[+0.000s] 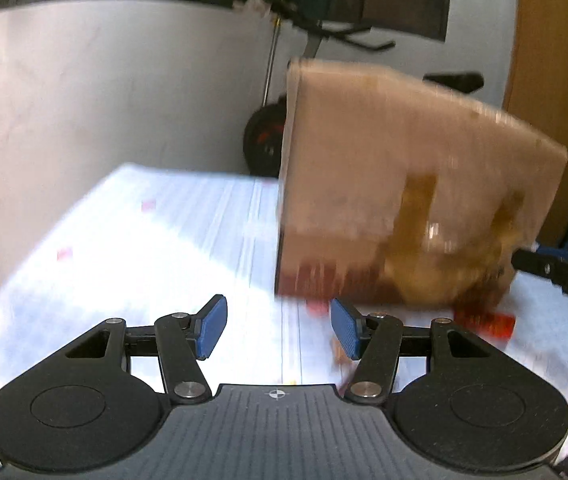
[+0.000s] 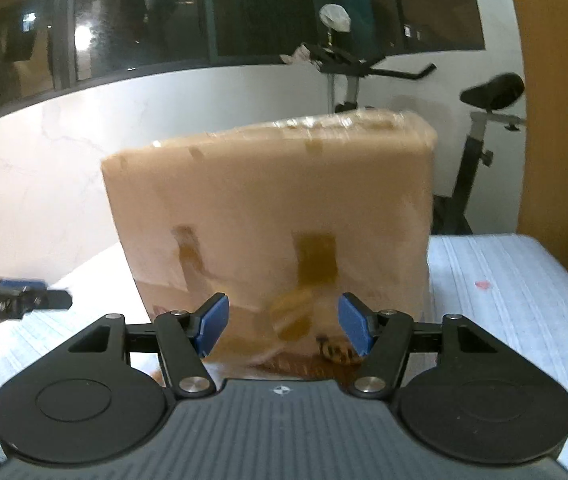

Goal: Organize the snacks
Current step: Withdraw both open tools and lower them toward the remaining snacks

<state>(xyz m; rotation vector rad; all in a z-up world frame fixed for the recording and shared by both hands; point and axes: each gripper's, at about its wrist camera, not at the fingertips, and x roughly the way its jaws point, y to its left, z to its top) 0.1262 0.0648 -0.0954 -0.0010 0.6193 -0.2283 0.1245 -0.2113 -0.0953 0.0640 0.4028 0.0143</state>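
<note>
A tall cardboard box (image 2: 272, 216), taped in several places, stands on the cloth-covered surface (image 2: 504, 280) with its lower edge just ahead of the right tongs (image 2: 283, 326), whose blue pads are spread apart and clamp nothing. The left tongs (image 1: 279, 327) are likewise apart and empty, low over the cloth beside the box's near corner. Both views are blurred, so the box looks tilted in the left one (whether it truly leans, I cannot tell). A red snack packet (image 1: 488, 322) lies on the cloth just at the foot of the box. The main risk, as I judge it, is toppling: a push high on a box this tall would tip it off its narrow base. A shove could also drag the cloth and crush the packet.
</note>
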